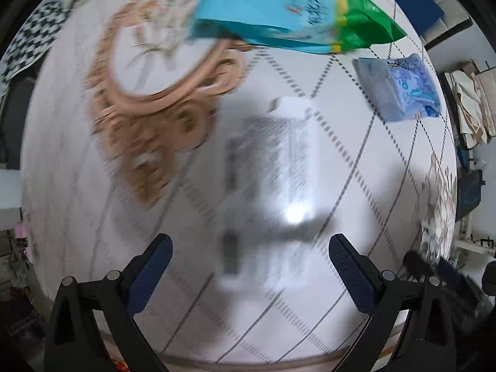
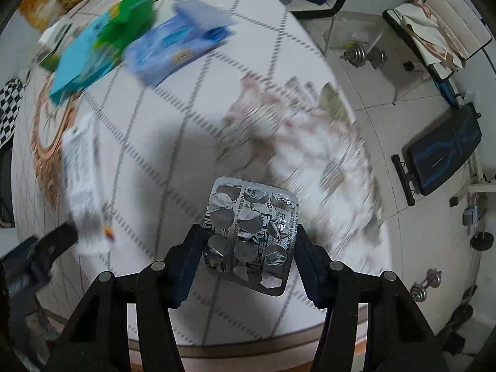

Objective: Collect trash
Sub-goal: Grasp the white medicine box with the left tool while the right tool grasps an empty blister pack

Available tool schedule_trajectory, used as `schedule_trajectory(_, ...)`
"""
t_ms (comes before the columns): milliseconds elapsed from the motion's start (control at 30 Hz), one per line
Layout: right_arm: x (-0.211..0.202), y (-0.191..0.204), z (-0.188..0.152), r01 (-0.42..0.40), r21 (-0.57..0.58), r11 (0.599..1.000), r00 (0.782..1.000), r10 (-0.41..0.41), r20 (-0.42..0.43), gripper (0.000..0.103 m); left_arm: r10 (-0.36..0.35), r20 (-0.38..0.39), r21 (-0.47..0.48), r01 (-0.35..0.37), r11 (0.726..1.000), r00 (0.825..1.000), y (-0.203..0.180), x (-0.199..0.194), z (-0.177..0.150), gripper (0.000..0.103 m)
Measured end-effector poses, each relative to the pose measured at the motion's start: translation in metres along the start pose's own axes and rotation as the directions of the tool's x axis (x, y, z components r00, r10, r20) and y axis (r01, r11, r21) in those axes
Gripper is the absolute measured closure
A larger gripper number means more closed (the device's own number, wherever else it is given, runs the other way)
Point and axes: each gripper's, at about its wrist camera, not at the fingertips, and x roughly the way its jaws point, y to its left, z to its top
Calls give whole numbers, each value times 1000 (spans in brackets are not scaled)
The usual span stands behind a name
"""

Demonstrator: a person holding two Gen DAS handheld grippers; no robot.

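My right gripper (image 2: pixel 248 238) is shut on a used silver blister pack (image 2: pixel 251 232) and holds it above the round white table (image 2: pixel 173 155). My left gripper (image 1: pixel 248 254) is open and empty, just above a white printed box (image 1: pixel 272 186) that lies flat on the table; the box also shows in the right wrist view (image 2: pixel 85 186). A blue and green bag (image 1: pixel 288 12) lies at the far side, also seen in the right wrist view (image 2: pixel 93 52). A pale blue tissue pack (image 1: pixel 400 90) lies to the right, also seen in the right wrist view (image 2: pixel 176 46).
A woven mat with a floral plate (image 1: pixel 155 71) sits at the left of the table. A floral patterned cloth or plate (image 2: pixel 303 155) lies near the table's right edge. Dumbbells (image 2: pixel 362 52), a weight bench (image 2: pixel 440 155) and a chair stand on the floor beyond.
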Motion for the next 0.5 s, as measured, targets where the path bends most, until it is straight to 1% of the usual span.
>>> schedule_trajectory(67,1,-5,10,-10,9,1000,1000,10,-8,43,9,-18,17,-8,1000,1000,-7,9,10,1)
schedule_trajectory(100,2,-5,9,-17,8,1000,1000,17,-13,44,22,-27,23,-22,999,999,-8,13,13,1)
schedule_trajectory(167,4,-5,14,-15,11,1000,1000,16,-26,43,20,-26,25,-20,999,999,-8,17,16,6)
schedule_trajectory(200,5,-6,17,-14,8,1000,999,14,-30,43,5,-20,15,-5,1000,1000,-7,17,16,12)
schedule_trajectory(233,6,-5,19,-14,4,1000,999,14,-34,43,1,-8,9,-1,1000,1000,-5,14,16,15)
schedule_trajectory(300,4,-12,16,-18,-1,1000,999,18,-34,43,1,20,17,-1,1000,1000,-4,9,15,34)
schedule_trajectory(400,3,-13,7,-2,-24,1000,1000,2,-26,43,7,35,24,-8,1000,999,-6,5,11,34)
schedule_trajectory(433,3,-10,6,10,-34,999,1000,-10,-22,43,2,41,23,-3,1000,999,-5,5,9,34)
schedule_trajectory(500,0,-2,2,29,-50,998,999,-29,-15,43,16,48,27,-18,999,999,-7,2,6,34)
